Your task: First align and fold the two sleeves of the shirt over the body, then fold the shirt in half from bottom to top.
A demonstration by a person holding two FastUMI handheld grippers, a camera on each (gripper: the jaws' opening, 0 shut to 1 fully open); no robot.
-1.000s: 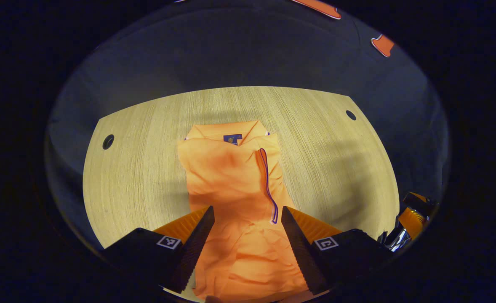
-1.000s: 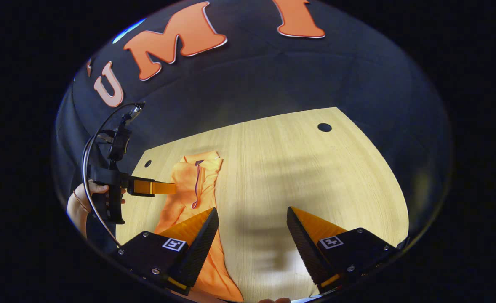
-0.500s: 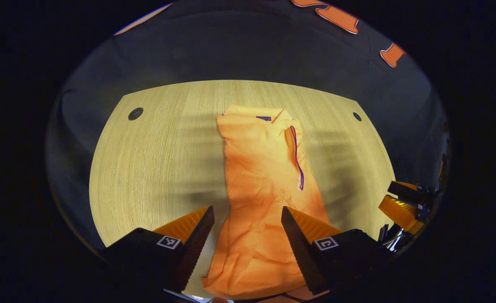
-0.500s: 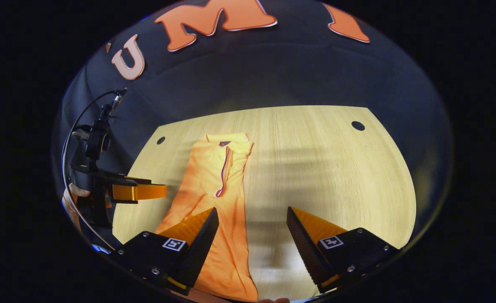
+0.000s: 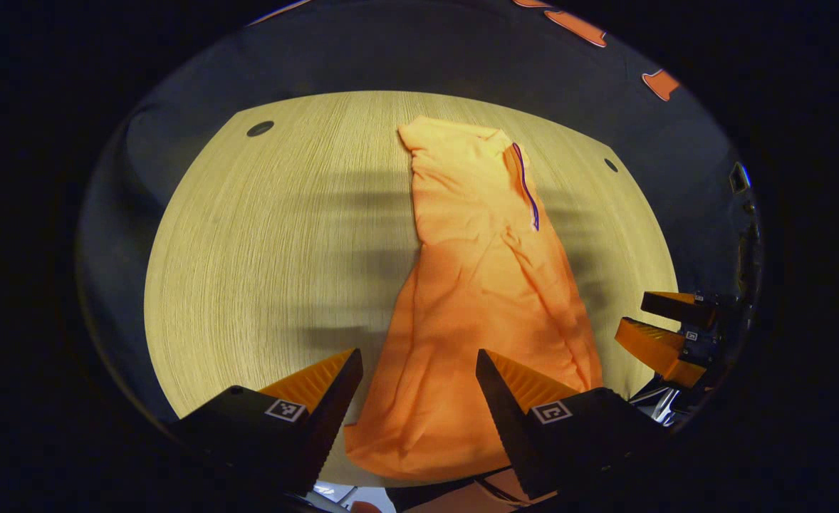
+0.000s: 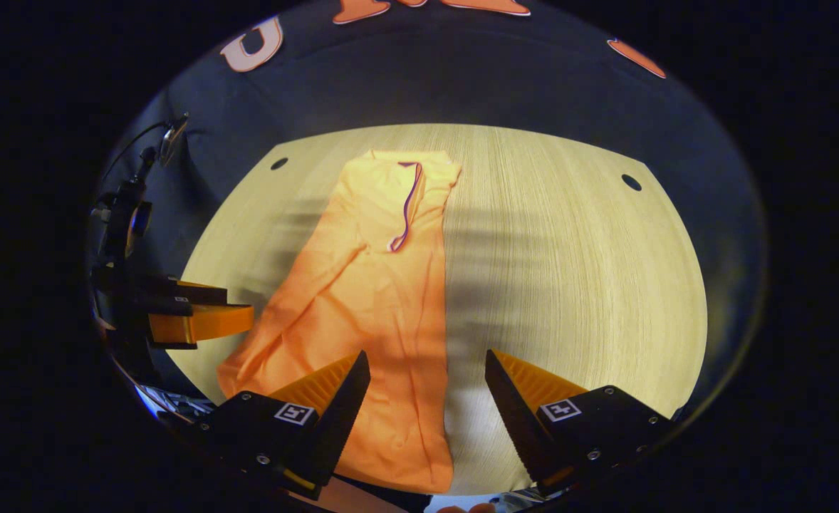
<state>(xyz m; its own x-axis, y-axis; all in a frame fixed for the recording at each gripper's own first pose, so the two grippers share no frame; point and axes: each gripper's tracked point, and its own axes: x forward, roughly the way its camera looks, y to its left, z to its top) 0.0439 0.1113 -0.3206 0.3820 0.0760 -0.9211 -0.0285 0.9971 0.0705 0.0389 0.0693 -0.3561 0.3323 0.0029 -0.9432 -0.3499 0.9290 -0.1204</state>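
Note:
An orange shirt point(image 5: 476, 285) lies lengthwise on the wooden table point(image 5: 263, 249), collar at the far end, both sleeves folded over its body. A purple-trimmed sleeve edge point(image 5: 526, 189) runs down the upper part. The hem point(image 5: 419, 456) rests near the table's front edge. My left gripper point(image 5: 419, 370) hovers open above the shirt's lower part, holding nothing. In the right gripper view the shirt point(image 6: 370, 299) lies left of centre. My right gripper point(image 6: 426, 370) stands open over the shirt's lower right edge. The left gripper point(image 6: 199, 313) appears at the left there; the right gripper point(image 5: 669, 328) appears at the right of the left gripper view.
Round holes mark the tabletop's far corners point(image 5: 261, 129) point(image 6: 631, 182). Bare wood stretches left of the shirt in the left gripper view and right of it point(image 6: 576, 271) in the right gripper view. Dark cloth walls surround the table.
Both grippers have pulled back toward the table's front edge and risen, so more of the shirt and its hem shows. Both stay open. The shirt has not moved.

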